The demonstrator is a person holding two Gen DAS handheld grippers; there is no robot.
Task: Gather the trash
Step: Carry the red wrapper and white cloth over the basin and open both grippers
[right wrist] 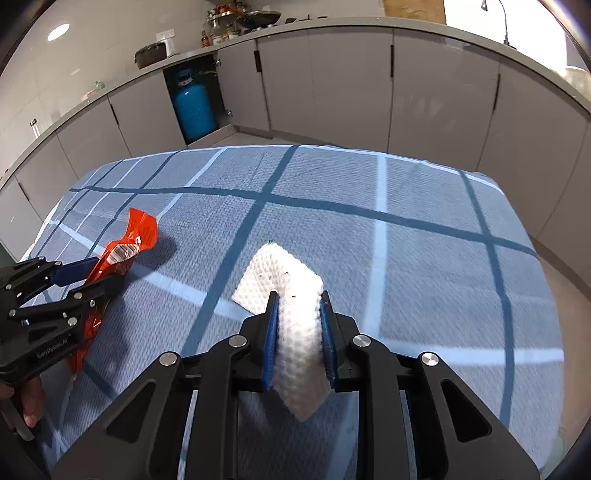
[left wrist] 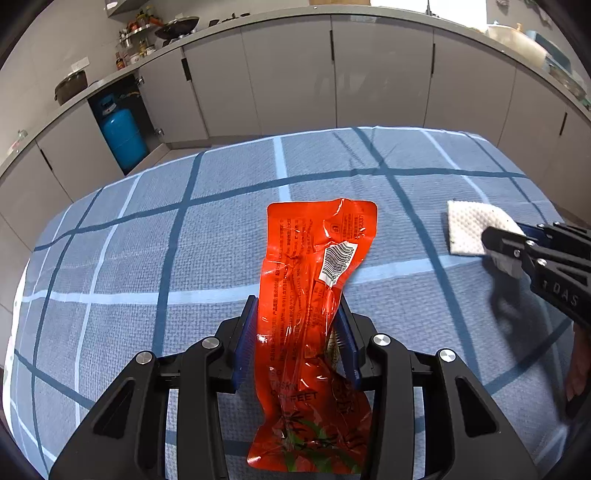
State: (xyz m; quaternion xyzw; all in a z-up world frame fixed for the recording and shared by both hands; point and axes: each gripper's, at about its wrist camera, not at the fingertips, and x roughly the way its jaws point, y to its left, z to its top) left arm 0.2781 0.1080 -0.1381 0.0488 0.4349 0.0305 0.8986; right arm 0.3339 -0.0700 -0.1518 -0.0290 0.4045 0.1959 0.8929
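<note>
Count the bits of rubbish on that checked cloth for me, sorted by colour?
Red: 1, the red wrapper, in the left gripper.
White: 1, the white paper towel, in the right gripper.
Total: 2

Bright, even daylight; window [right wrist: 476, 11] blown out at top right. Ceiling lamp [right wrist: 58, 31] reflects on wall. Soft shadows on checked cloth [left wrist: 221, 240]. Strong fisheye bending, dark corner vignette. Slight blur at right edge.
</note>
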